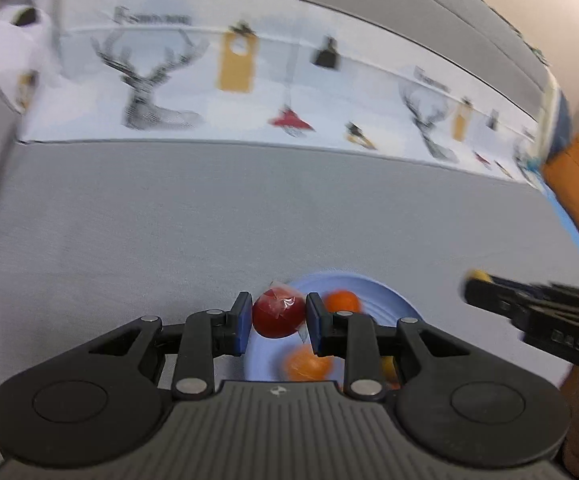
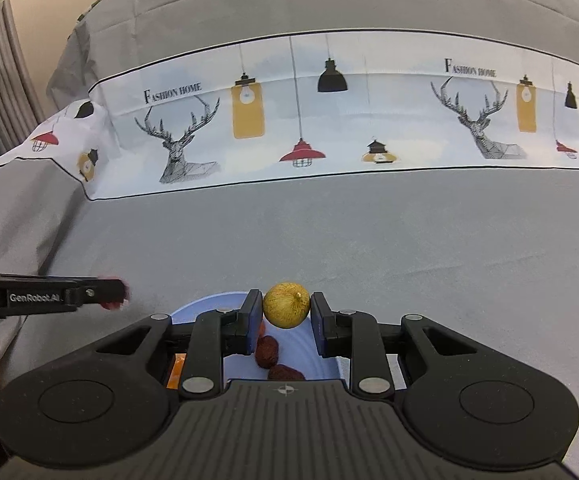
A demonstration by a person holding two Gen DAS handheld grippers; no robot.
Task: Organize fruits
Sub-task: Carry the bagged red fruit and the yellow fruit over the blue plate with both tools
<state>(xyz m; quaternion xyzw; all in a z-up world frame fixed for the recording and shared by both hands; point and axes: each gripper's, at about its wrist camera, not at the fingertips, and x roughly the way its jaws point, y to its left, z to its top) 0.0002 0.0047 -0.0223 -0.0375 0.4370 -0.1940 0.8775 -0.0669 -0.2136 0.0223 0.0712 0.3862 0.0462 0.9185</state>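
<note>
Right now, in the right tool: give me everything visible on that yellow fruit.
The yellow fruit is small, round, yellow-green with fine pale netting and a tiny bright nub on its upper right. It looks whole and firm. The right tool holds it, one blue pad pressed to each side, above the far rim of the blue plate. Nothing else touches it. From the left wrist view only a blurred yellow bit shows.

light: even, bright | left view motion-blurred | right sharp | fisheye-curved edges

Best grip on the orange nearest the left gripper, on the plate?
Take the orange across its widest middle, coming from above. It is round, so any opposed pair works, but it sits low on the blue plate beside another orange; a side approach looks crowded.
</note>
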